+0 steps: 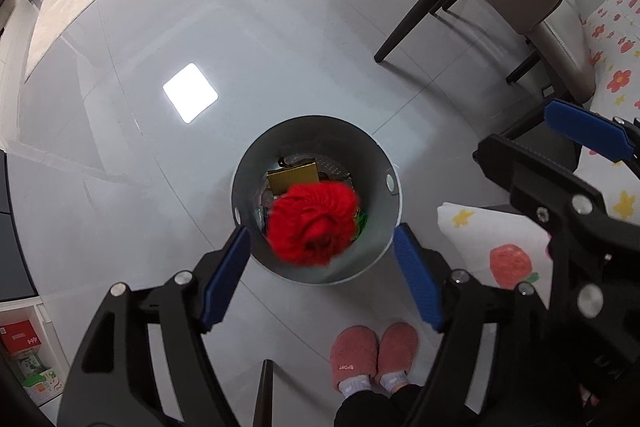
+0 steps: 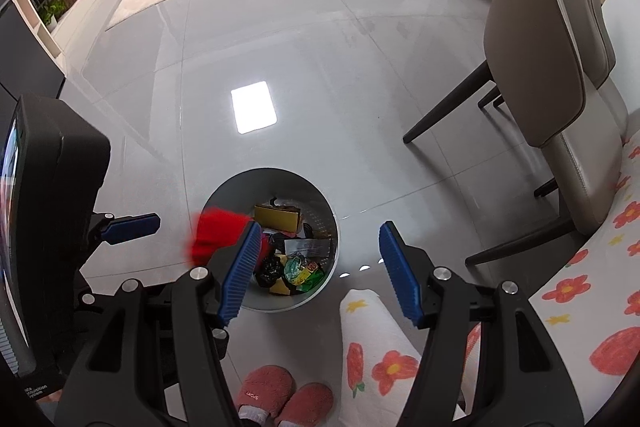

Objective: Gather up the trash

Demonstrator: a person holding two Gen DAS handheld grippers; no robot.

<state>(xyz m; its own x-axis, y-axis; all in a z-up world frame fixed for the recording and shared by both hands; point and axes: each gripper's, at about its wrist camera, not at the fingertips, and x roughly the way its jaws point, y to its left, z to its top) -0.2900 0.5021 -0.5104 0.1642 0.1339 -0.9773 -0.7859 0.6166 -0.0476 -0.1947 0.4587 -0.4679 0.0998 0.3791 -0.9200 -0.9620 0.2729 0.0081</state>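
Note:
A grey round trash bin (image 1: 356, 151) stands on the floor below both grippers. A red fluffy ball (image 1: 312, 223), blurred, hangs over the bin's mouth between the blue pads of my left gripper (image 1: 322, 229), which is open and does not touch it. In the right wrist view the same red ball (image 2: 212, 231) shows at the bin's (image 2: 240, 195) left rim, beside one left finger (image 2: 132, 225). My right gripper (image 2: 320, 225) is open over the bin's right side with nothing between its pads. Inside lie a yellow box (image 2: 278, 217), a paper slip and several wrappers.
A table with a white flower-print cloth (image 2: 372, 355) juts in at the lower right. Beige chairs (image 2: 540, 67) with dark legs stand to the right. A person's pink slippers (image 1: 372, 351) are just near of the bin. Glossy grey tiles, a rug and a sofa lie farther off.

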